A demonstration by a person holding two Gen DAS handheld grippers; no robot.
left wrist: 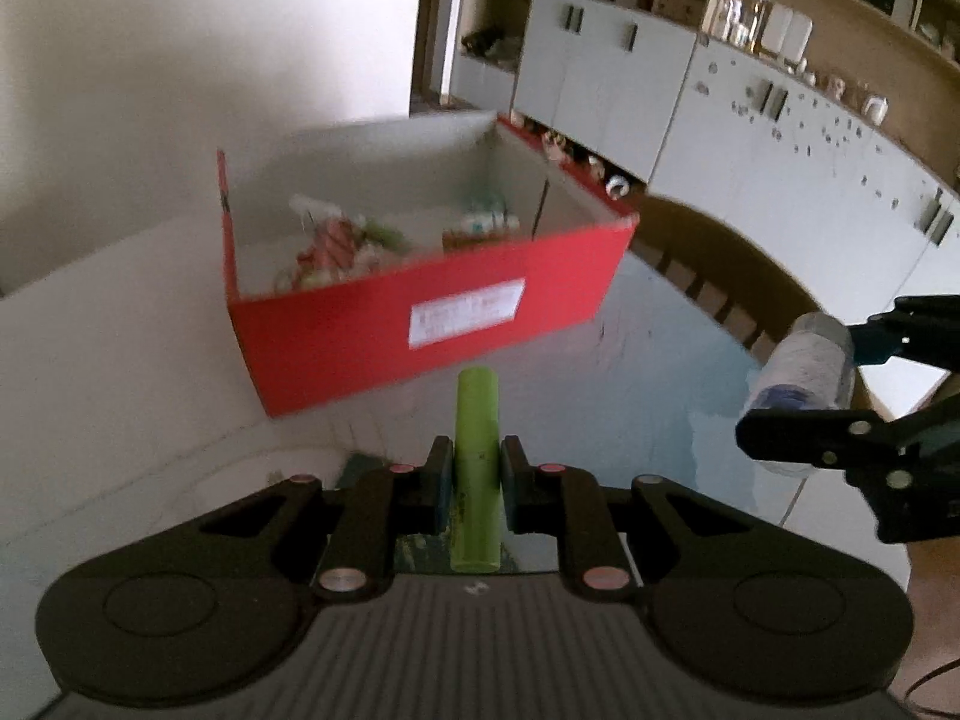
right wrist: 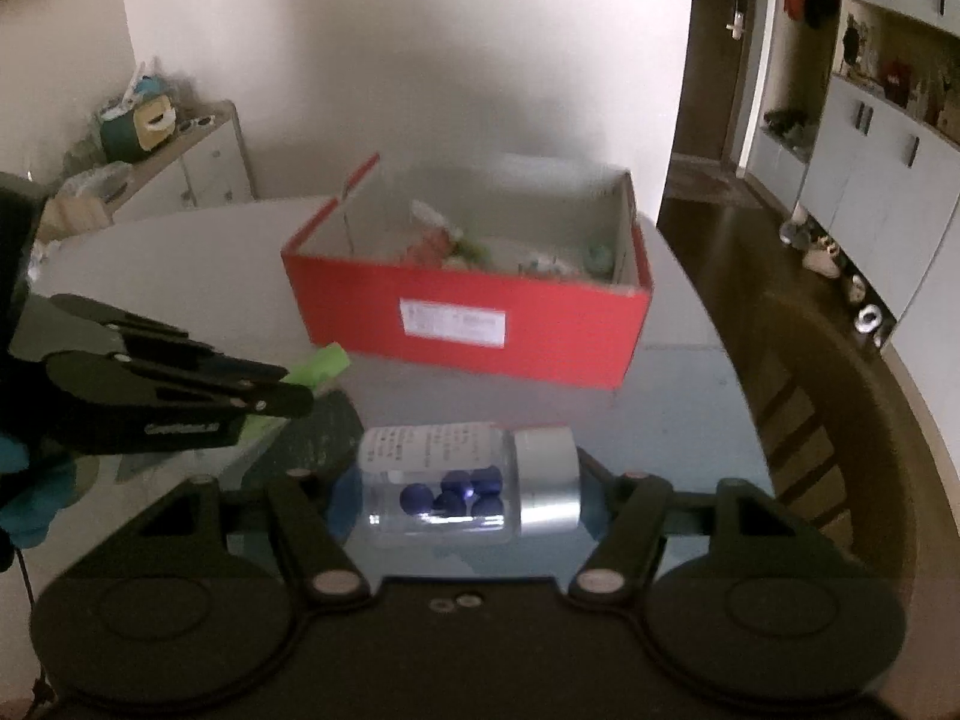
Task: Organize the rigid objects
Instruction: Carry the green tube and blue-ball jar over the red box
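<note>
My left gripper [left wrist: 476, 468] is shut on a light green cylinder [left wrist: 477, 420] that points forward, above the table. It also shows at the left of the right wrist view [right wrist: 282, 390], with the cylinder's end [right wrist: 327, 361] sticking out. My right gripper [right wrist: 468, 489] is shut on a clear pill bottle [right wrist: 444, 480] with a silver cap, a white label and blue balls inside, held sideways. The bottle also shows in the left wrist view [left wrist: 804, 366]. An open red box [left wrist: 420, 312] [right wrist: 510, 330] with several small items inside stands ahead of both grippers.
The white table [left wrist: 120, 360] has a glossy bluish part [right wrist: 660, 408] near me. A wooden chair back [right wrist: 840, 420] stands at the table's right edge. White cabinets [left wrist: 750, 138] line the right wall. A low cabinet [right wrist: 198, 168] with clutter stands at the far left.
</note>
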